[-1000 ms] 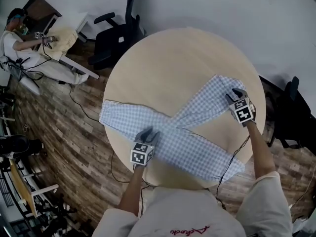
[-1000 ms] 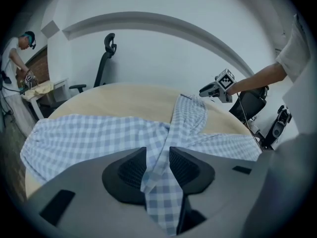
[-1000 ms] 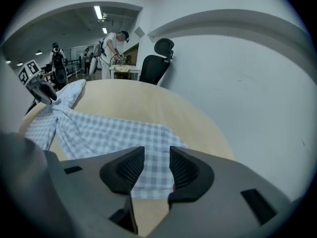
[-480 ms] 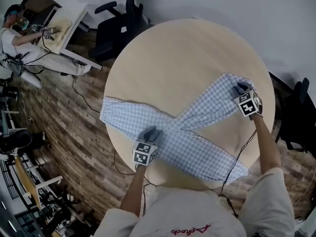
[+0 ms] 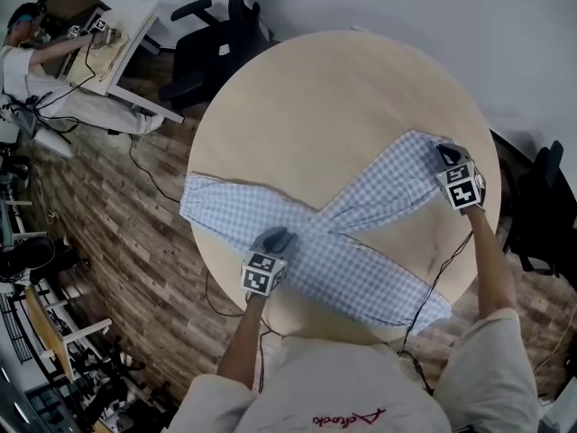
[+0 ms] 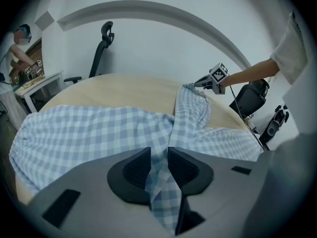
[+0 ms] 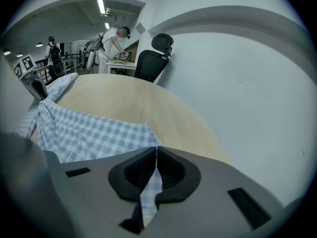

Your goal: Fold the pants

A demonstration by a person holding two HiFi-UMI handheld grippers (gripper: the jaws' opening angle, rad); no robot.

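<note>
Jaws of the right gripper (image 5: 448, 154) have just been closing and now pinch the hem of one leg of the checked pants (image 5: 361, 210). The left gripper (image 5: 276, 239) jaws, just closed a little further, clamp a fold where the legs meet. The pants lie spread flat on the round table (image 5: 334, 106), both legs reaching toward its right edge.
</note>
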